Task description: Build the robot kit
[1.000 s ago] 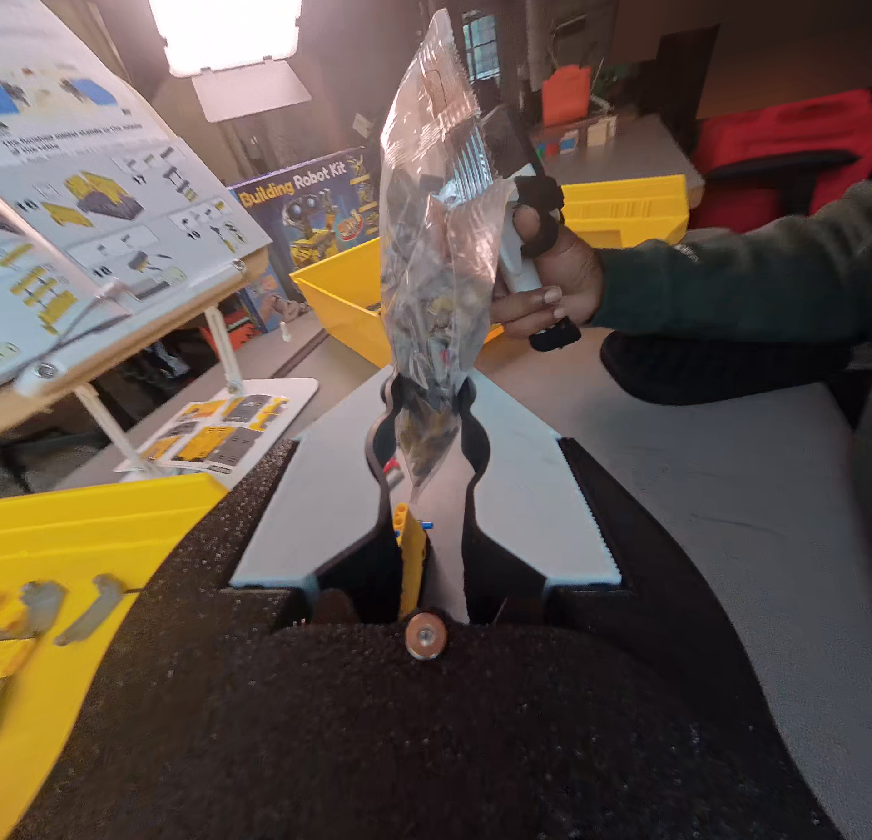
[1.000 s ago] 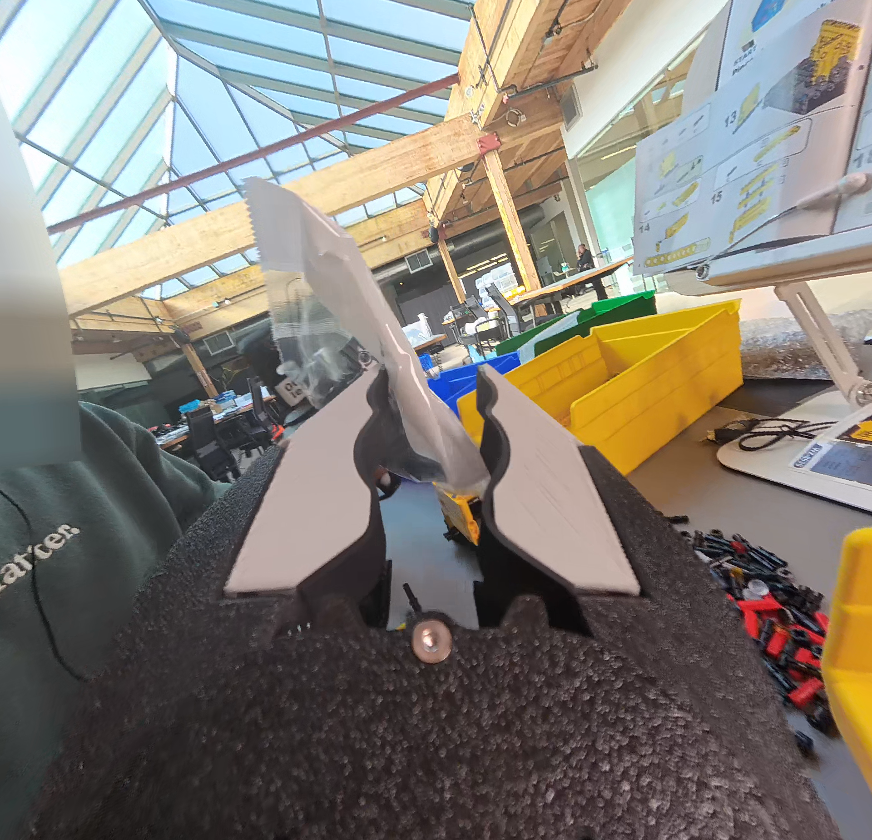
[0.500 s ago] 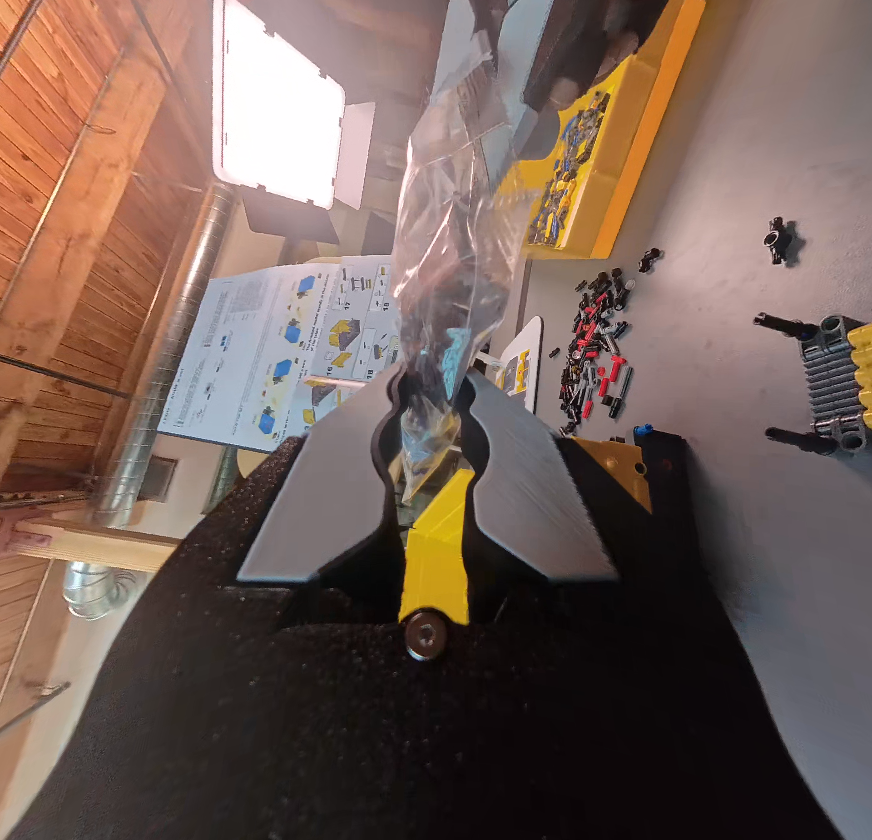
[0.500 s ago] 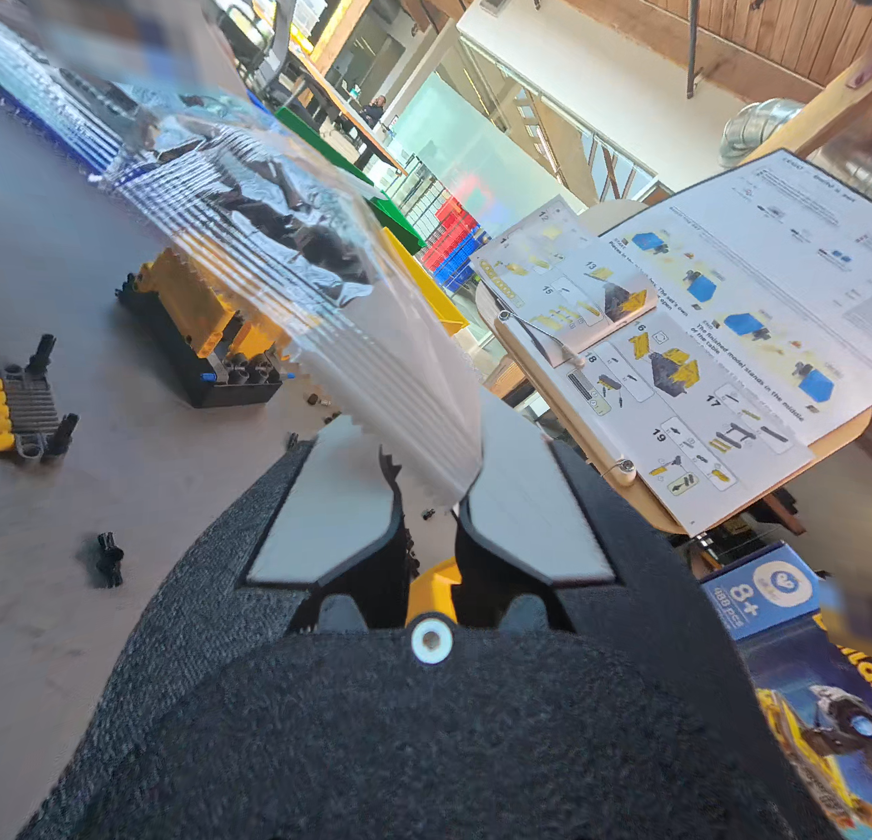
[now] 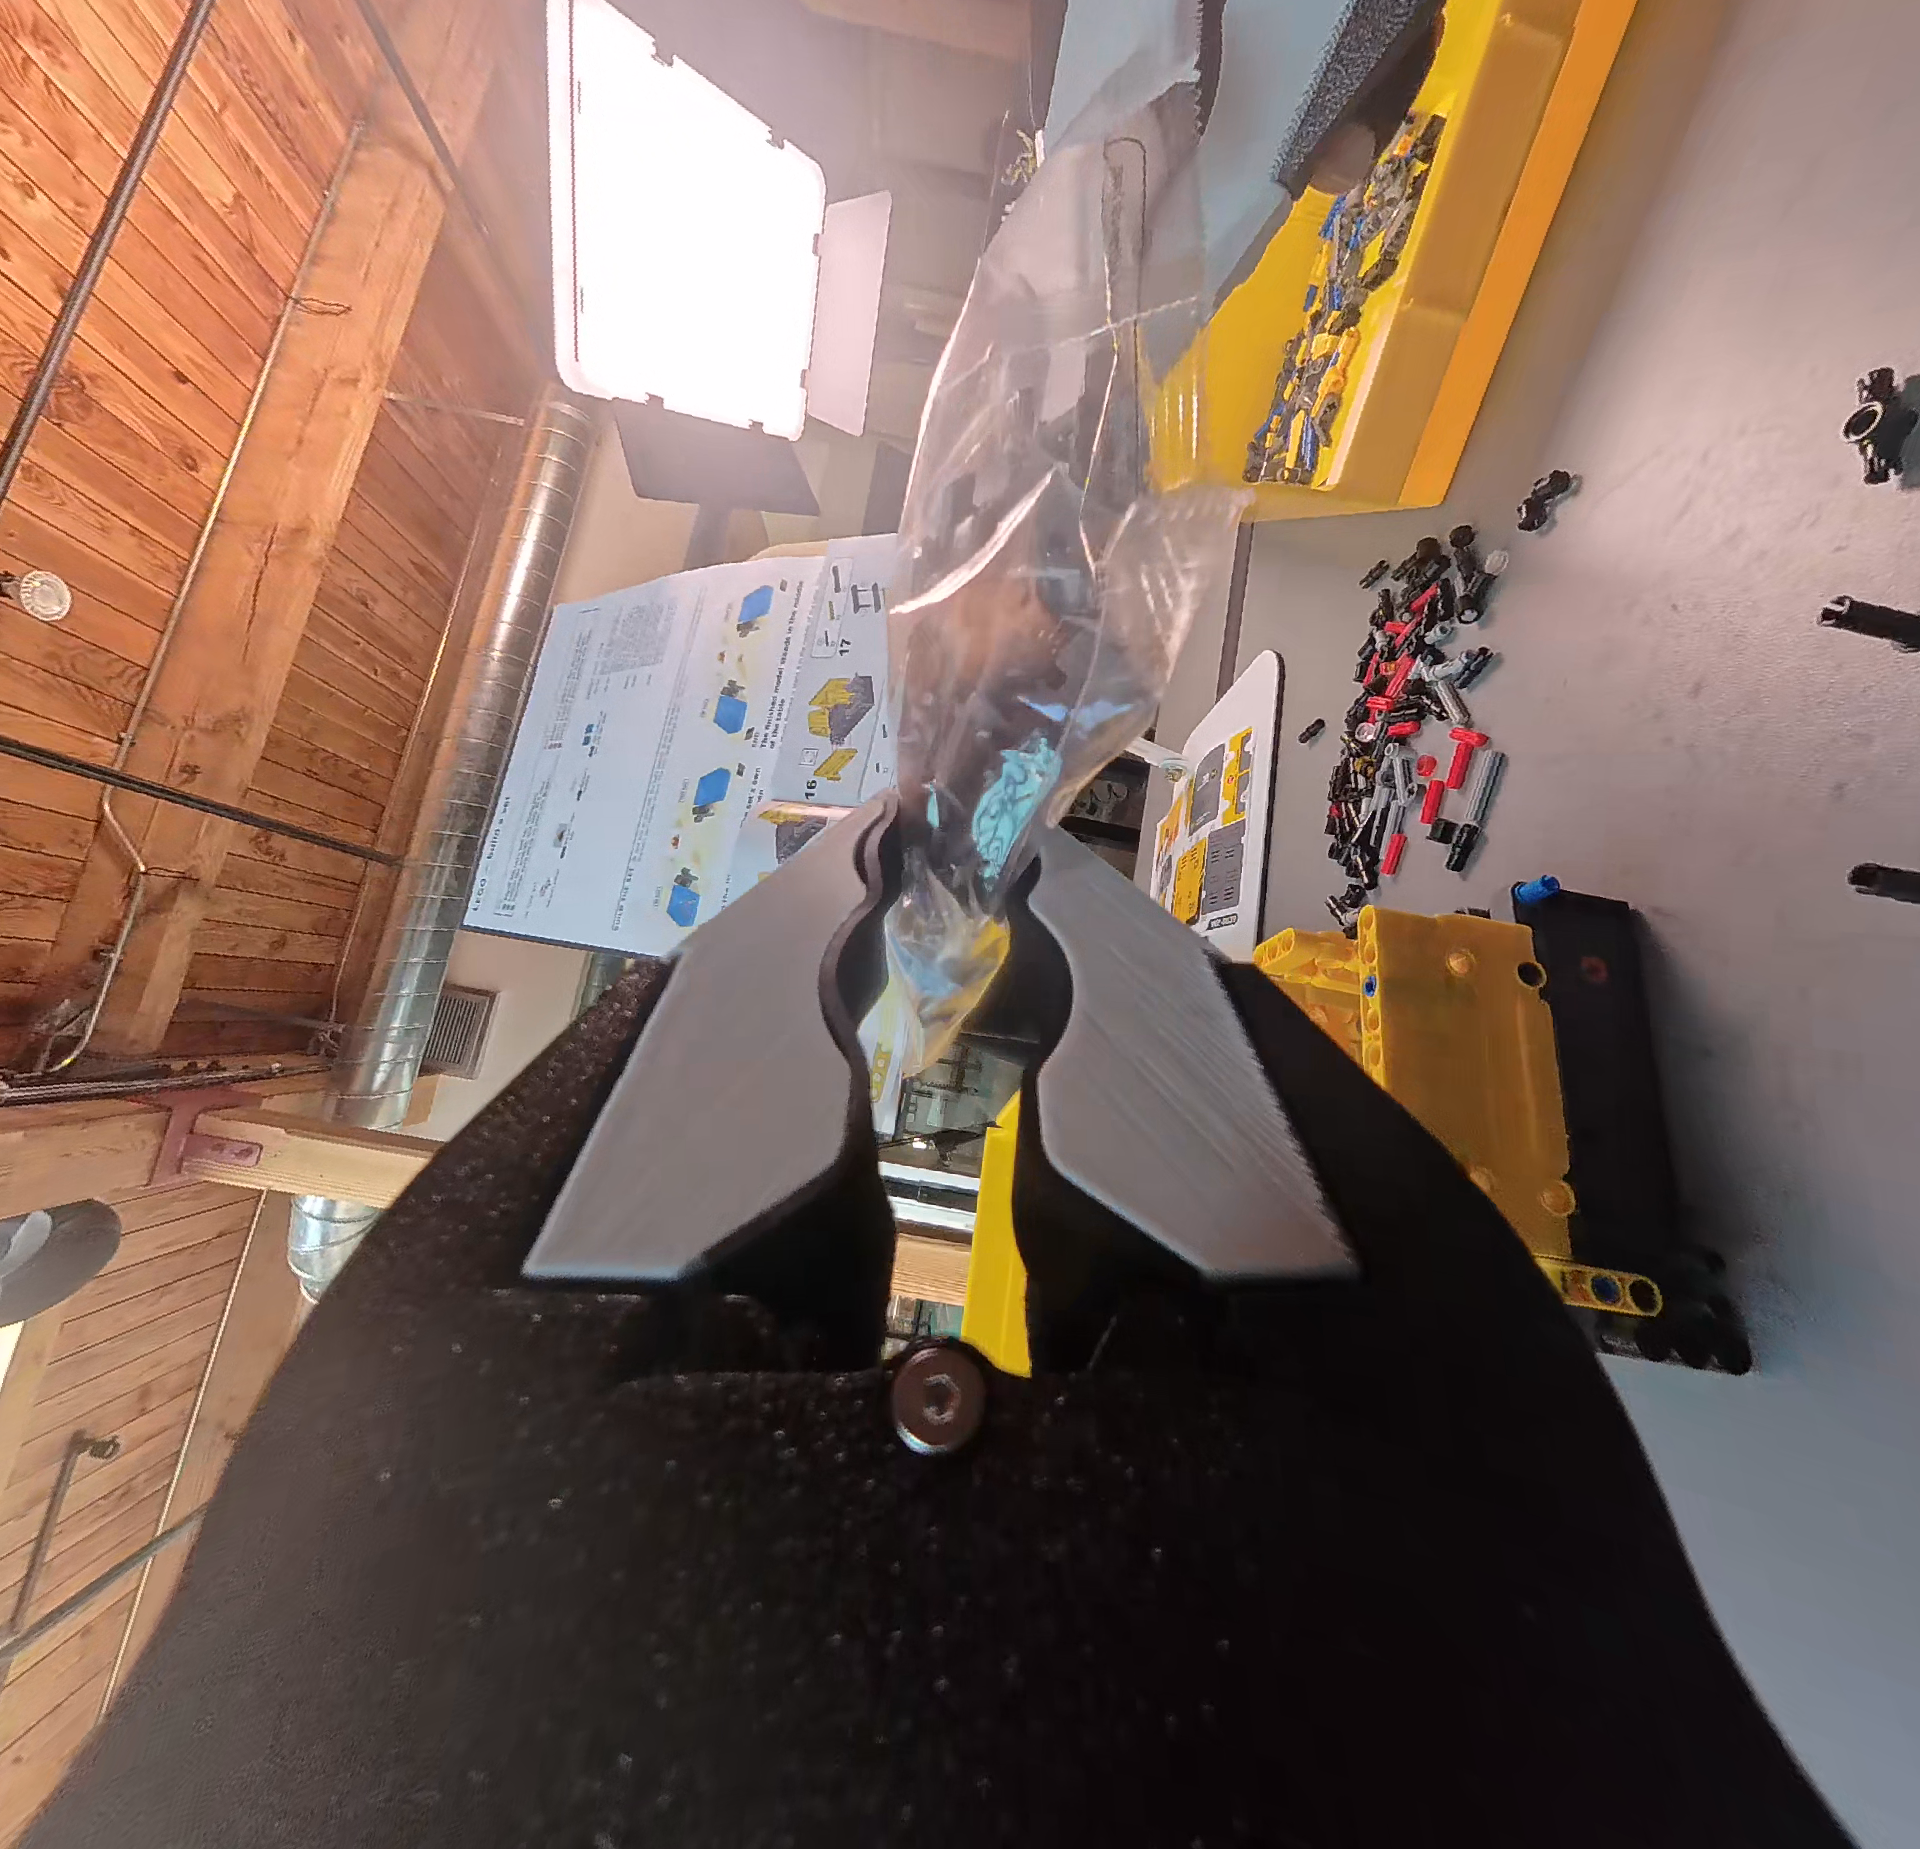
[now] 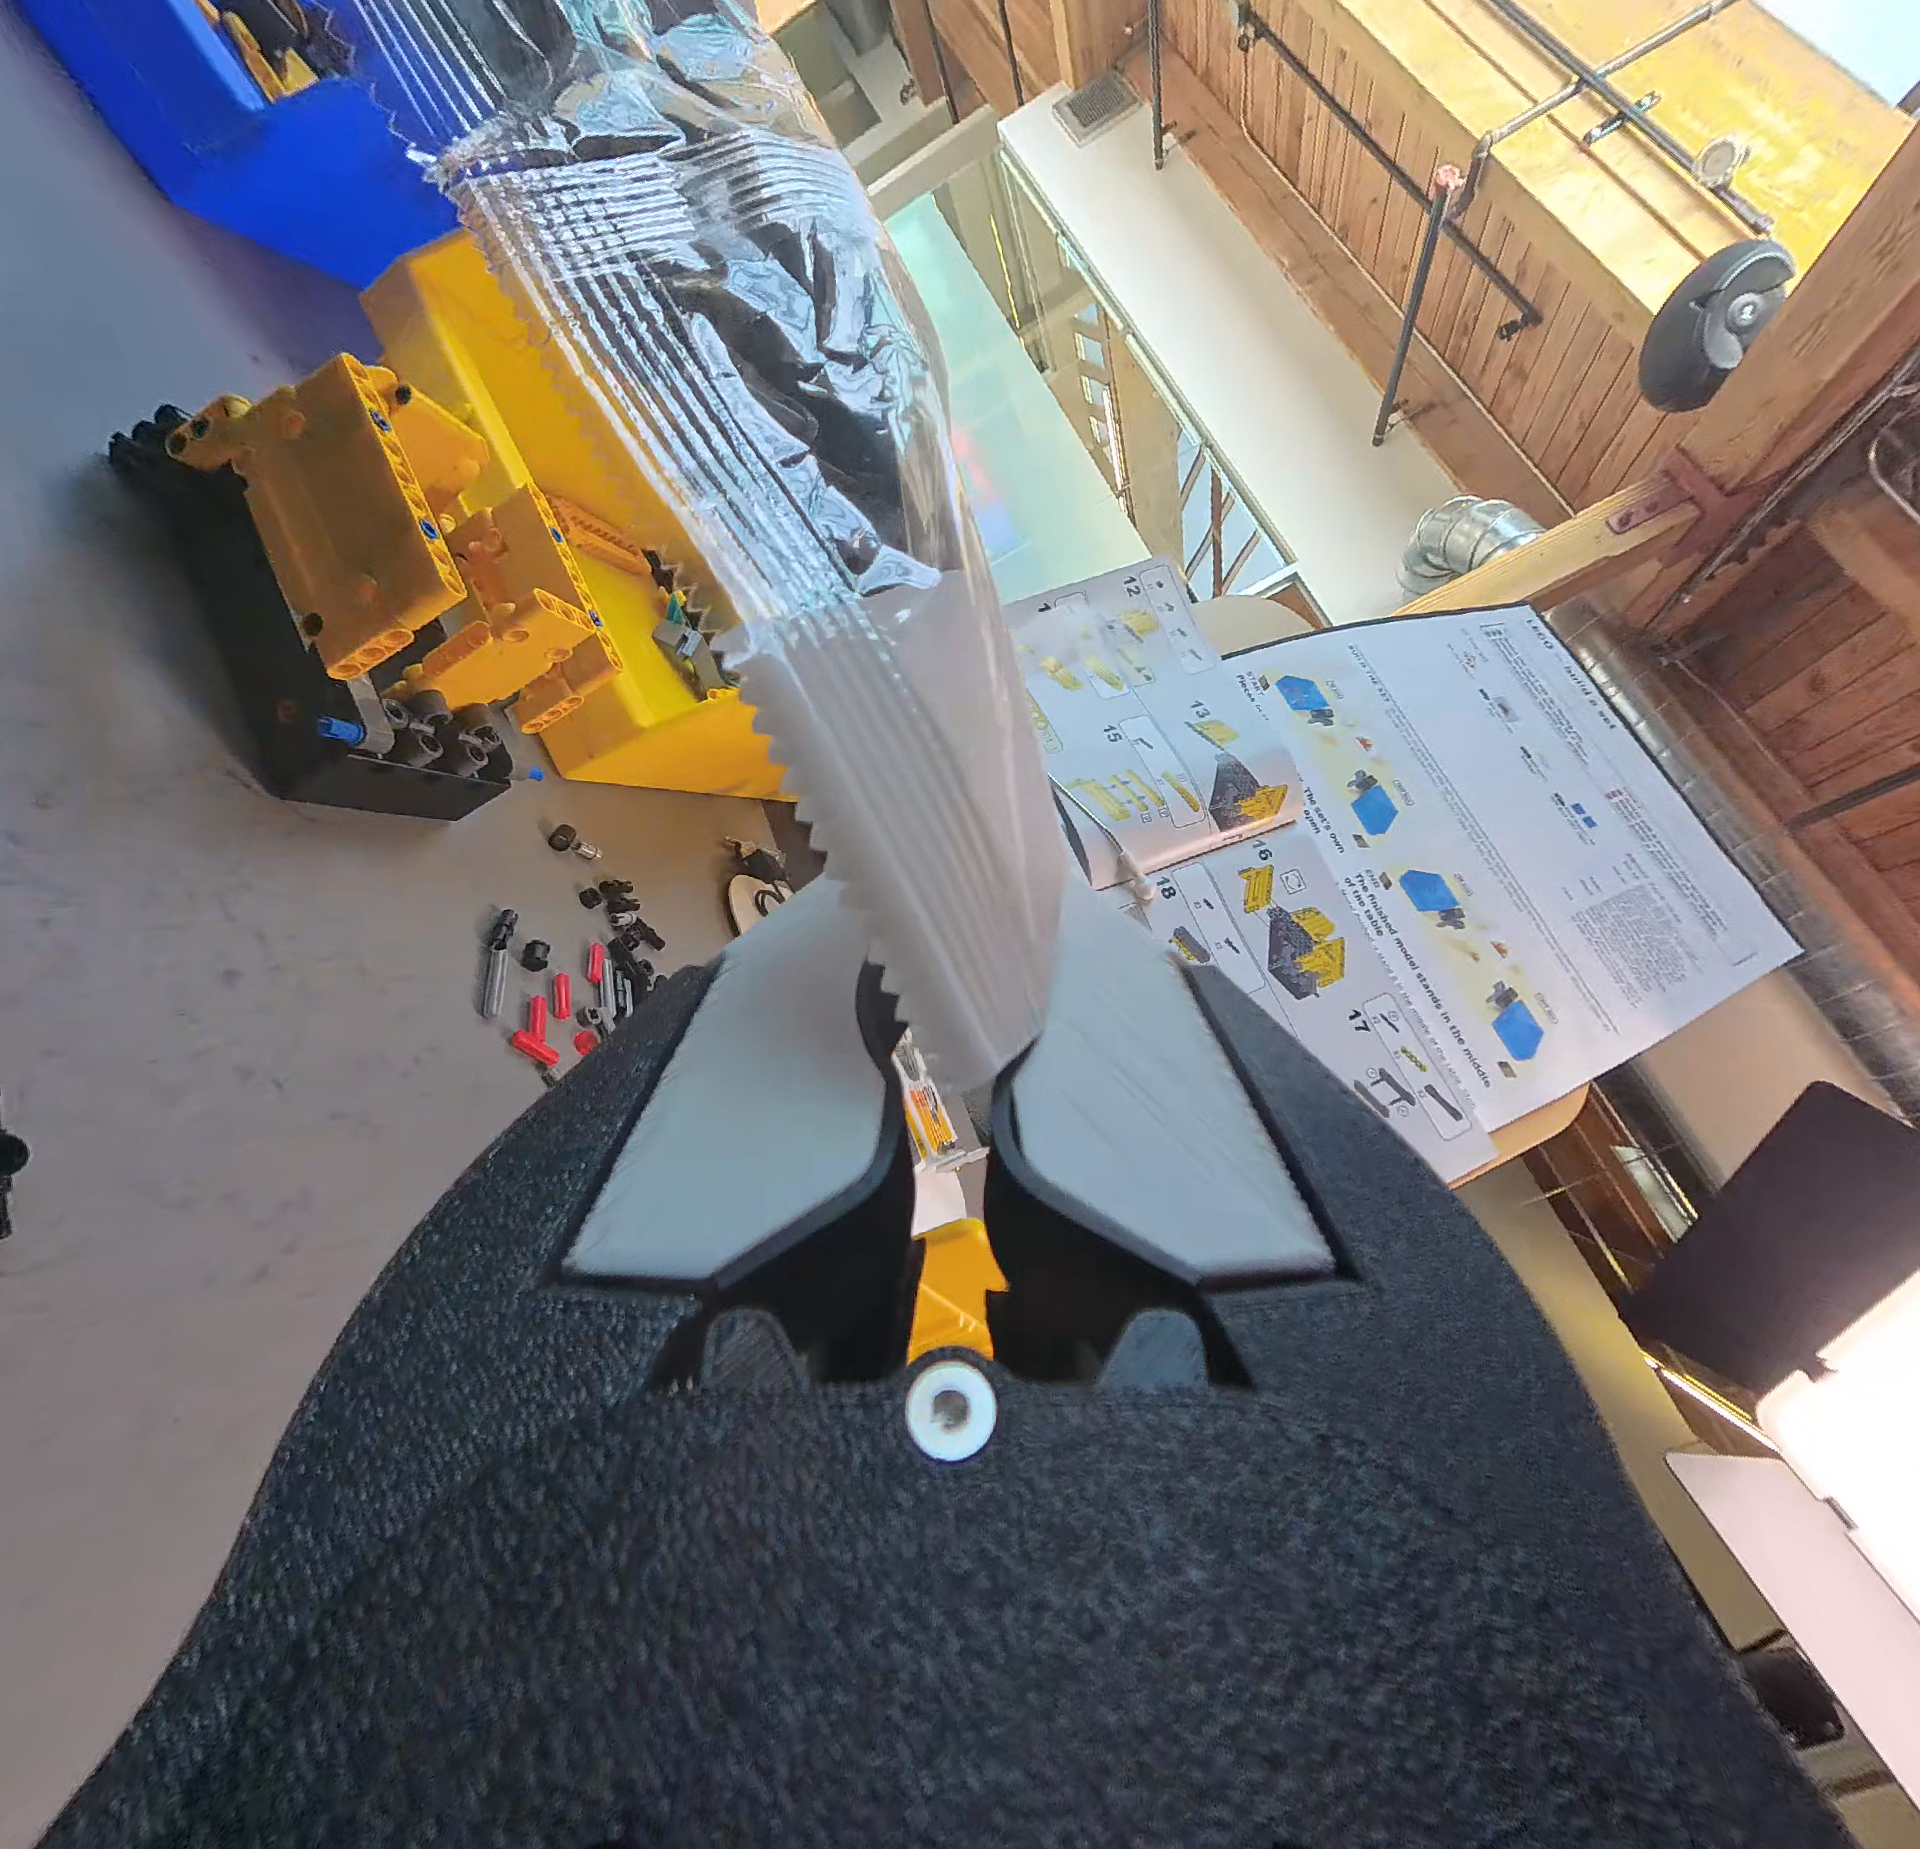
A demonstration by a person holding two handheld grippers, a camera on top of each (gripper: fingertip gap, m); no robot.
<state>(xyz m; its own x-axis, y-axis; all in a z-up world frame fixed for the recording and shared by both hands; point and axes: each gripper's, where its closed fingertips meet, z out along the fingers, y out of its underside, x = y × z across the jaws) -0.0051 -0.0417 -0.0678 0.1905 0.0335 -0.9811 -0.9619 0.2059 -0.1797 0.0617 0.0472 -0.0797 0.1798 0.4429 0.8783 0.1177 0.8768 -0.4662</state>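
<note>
A clear plastic bag (image 5: 1039, 511) with a few small building pieces in it is stretched between both grippers above the grey table (image 5: 1714, 968). My left gripper (image 5: 961, 838) is shut on one end of the bag. My right gripper (image 6: 945, 932) is shut on the bag's white, saw-toothed end (image 6: 935, 864); the clear part (image 6: 727, 272) runs up and away from it. The right gripper also shows at the top of the left wrist view (image 5: 1195, 23), over a yellow bin (image 5: 1496, 241) with small pieces in it.
A half-built yellow and black model (image 5: 1475, 1061) (image 6: 353, 573) stands on the table by a scatter of small red, black and grey pieces (image 5: 1413, 729) (image 6: 582, 968). Instruction sheets on a stand (image 5: 665, 760) (image 6: 1455, 864), a bright light panel (image 5: 675, 220), a blue bin (image 6: 208, 106). About 12 cm separates my left fingertips from my right.
Both grippers have swung round with the bag, from upright in front of a person's sleeve to tilted over the table. Fewer pieces show in the bag than a second ago.
</note>
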